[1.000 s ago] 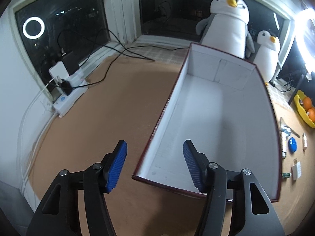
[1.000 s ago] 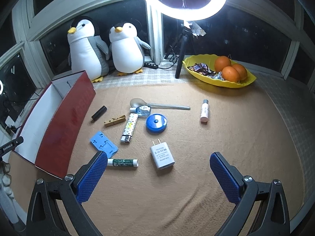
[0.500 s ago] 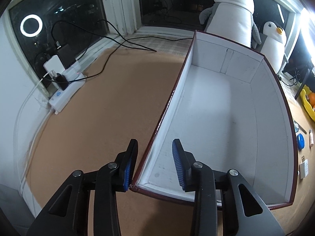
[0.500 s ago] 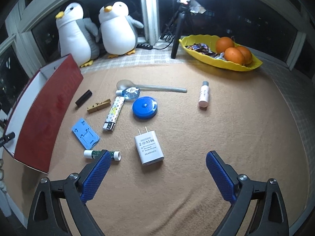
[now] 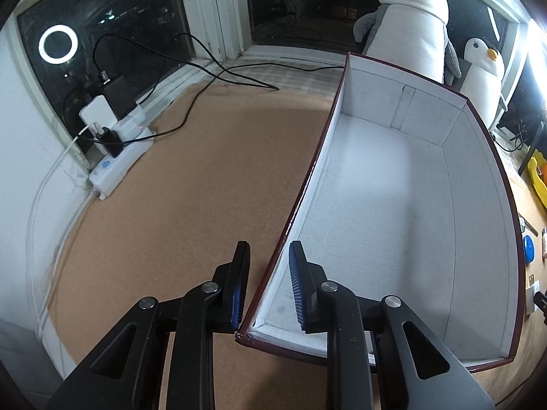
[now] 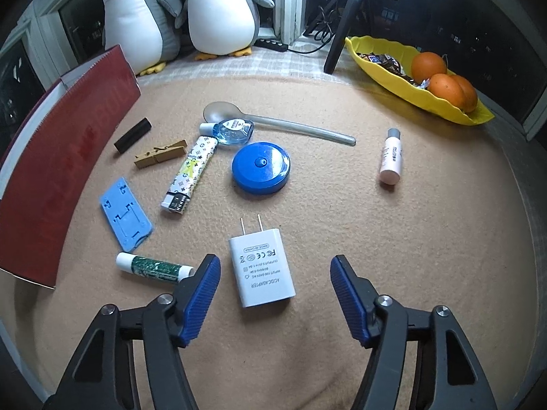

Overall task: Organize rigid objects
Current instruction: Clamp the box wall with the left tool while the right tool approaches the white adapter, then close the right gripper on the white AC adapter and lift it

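Observation:
An empty box point(image 5: 393, 205), white inside and dark red outside point(image 6: 58, 157), lies on the tan table. My left gripper point(image 5: 266, 283) straddles its near left wall, one finger on each side, nearly closed with a small gap still showing. My right gripper point(image 6: 273, 290) is open and empty, low over a white charger plug point(image 6: 261, 263) that lies between its fingers. Around it lie a green-labelled tube point(image 6: 154, 268), a blue card holder point(image 6: 124, 218), a patterned lighter point(image 6: 189, 174), a blue round tape point(image 6: 261, 167), a spoon point(image 6: 273, 121), a clothespin point(image 6: 160, 153), a black stick point(image 6: 132, 135) and a pink tube point(image 6: 391, 155).
Two penguin plush toys point(image 6: 218, 10) stand at the back behind the box. A yellow dish point(image 6: 383, 68) with oranges point(image 6: 444, 85) sits at the back right beside a tripod point(image 6: 342, 34). A power strip point(image 5: 116, 160) with cables lies at the table's left edge by the window.
My left gripper has moved onto the box's left wall and narrowed around it. My right gripper has dropped closer to the charger plug and narrowed somewhat.

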Motion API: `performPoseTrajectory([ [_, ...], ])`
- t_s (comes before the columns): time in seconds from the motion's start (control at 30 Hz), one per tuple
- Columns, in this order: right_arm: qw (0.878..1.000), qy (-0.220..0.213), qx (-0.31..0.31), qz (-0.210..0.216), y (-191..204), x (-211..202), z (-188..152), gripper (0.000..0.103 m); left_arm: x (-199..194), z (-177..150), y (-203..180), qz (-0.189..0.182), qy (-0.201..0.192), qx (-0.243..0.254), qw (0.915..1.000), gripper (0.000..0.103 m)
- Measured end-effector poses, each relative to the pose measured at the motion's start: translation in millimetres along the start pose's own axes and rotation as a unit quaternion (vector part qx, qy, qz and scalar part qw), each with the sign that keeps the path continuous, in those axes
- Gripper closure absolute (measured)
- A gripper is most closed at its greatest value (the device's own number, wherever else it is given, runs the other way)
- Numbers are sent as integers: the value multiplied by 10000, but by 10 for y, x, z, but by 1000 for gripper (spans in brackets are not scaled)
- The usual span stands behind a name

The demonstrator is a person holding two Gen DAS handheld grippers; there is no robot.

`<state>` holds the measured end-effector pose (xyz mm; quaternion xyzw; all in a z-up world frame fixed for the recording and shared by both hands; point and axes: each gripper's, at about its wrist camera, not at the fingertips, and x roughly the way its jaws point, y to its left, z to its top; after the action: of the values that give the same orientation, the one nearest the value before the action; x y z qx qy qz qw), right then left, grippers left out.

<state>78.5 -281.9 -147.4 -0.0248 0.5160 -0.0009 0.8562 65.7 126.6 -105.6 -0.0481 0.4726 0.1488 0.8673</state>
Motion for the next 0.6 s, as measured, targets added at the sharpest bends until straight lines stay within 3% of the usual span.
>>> performPoseTrajectory([
  [0.27, 9997, 155, -211, -31, 64, 123, 10, 44, 26, 20, 64, -180, 111, -131, 9997, 86],
  [0.43, 9994, 248, -248, 1, 91, 184, -8, 55, 36, 20, 40, -137, 115, -78, 9998, 87],
  [0.6, 9993, 283, -259, 40, 113, 215, -4, 58, 38, 19, 27, -106, 138, -9, 9998, 87],
])
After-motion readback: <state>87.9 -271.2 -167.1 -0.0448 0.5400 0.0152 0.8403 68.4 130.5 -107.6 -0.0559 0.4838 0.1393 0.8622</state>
